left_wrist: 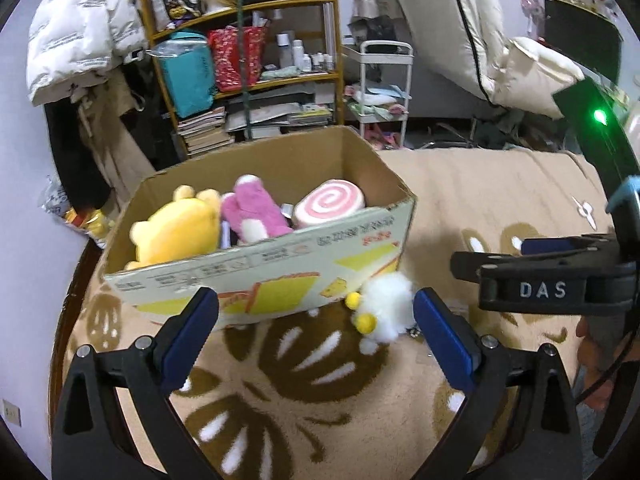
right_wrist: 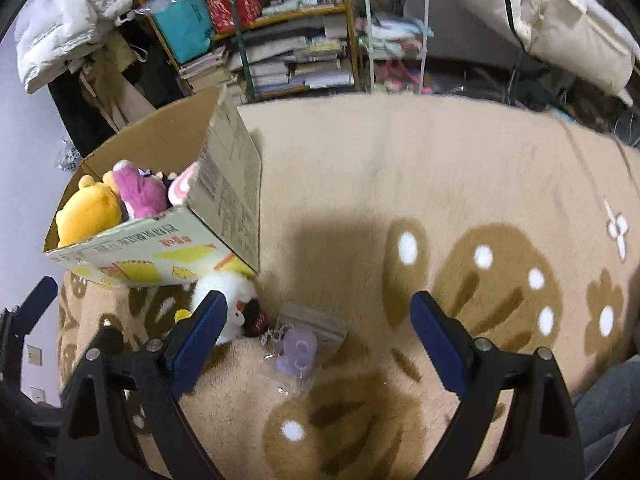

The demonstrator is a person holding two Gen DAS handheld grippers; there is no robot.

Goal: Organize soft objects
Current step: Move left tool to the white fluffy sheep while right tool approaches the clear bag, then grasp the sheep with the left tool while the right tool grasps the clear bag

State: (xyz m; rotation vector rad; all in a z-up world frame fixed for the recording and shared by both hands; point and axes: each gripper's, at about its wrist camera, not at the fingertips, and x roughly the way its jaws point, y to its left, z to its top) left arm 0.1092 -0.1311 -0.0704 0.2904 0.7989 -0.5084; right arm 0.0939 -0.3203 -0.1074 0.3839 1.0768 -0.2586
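A small white plush toy [left_wrist: 386, 306] with yellow feet lies on the tan patterned blanket [left_wrist: 480, 184], touching the near right corner of a cardboard box [left_wrist: 256, 264]. It is the one soft thing I can see outside the box. Inside the box sit a yellow bear plush [left_wrist: 176, 232], a pink plush [left_wrist: 252, 212] and a pink-and-white swirl cushion [left_wrist: 330, 202].

My left tool [left_wrist: 316, 330] hovers low just in front of the box, its blue pads spread wide and holding nothing; the white plush sits just inside the right-hand pad. My right tool [right_wrist: 316, 334] is also spread wide and empty, and the plush shows partly behind its left-hand finger. Just beside the plush, nearer me, lie a small dark red object [right_wrist: 256, 318] and a clear bag with a purple item [right_wrist: 300, 354] on a bead chain.

Beyond the blanket stand a cluttered yellow shelf [left_wrist: 240, 12] and a white cart [left_wrist: 384, 80].

My judgement of the risks: the plush is tucked against the box corner, so a closing pad could catch the cardboard and drag or tip the box. The fluffy pile may compress and slip free on the lift. The two tools are close together and could collide, or snag the bead chain
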